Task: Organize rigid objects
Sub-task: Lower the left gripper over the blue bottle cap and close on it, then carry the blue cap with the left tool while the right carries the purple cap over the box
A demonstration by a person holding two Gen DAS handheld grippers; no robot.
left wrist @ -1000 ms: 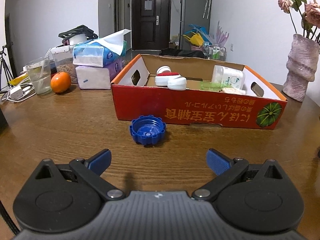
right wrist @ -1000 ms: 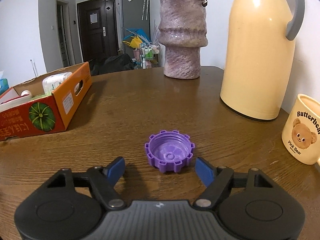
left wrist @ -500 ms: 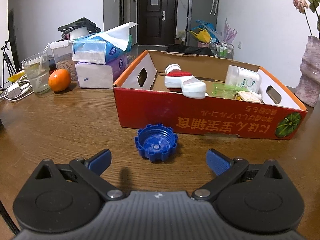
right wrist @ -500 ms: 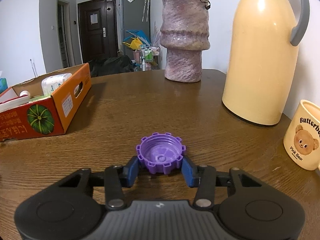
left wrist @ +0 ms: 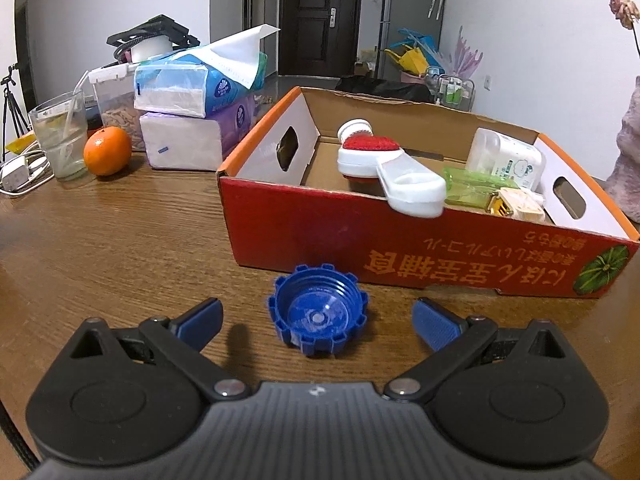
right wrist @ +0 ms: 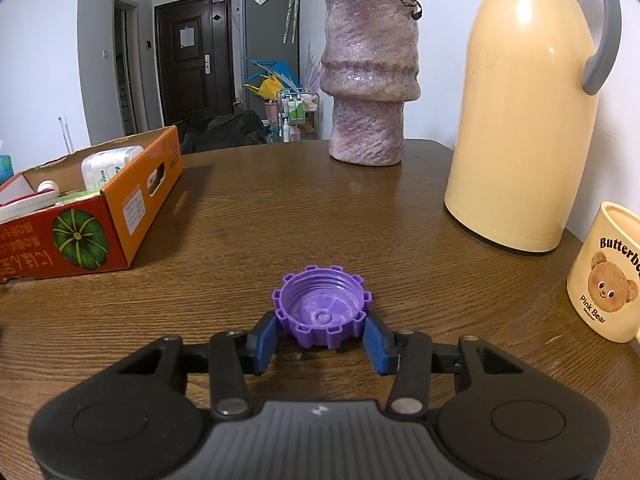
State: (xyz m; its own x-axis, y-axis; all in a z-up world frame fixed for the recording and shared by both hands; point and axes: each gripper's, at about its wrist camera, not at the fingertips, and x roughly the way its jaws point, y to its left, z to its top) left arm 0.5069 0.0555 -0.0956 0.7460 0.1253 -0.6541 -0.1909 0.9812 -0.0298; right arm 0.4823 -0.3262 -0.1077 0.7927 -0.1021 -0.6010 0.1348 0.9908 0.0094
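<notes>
My right gripper (right wrist: 321,338) was clenched on the purple cap (right wrist: 321,311); I judged a straight lift best before carrying it to the cardboard box (right wrist: 120,216). My left gripper (left wrist: 318,322) gaped around the blue cap (left wrist: 318,314), which sat on the table (left wrist: 120,240) just before the box. A second earlier, both caps lay farther off and my right jaws were wide apart.

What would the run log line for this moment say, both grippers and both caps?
left gripper: open, straddling blue cap | right gripper: shut on purple cap | caps: on table | box: not yet reached
</notes>
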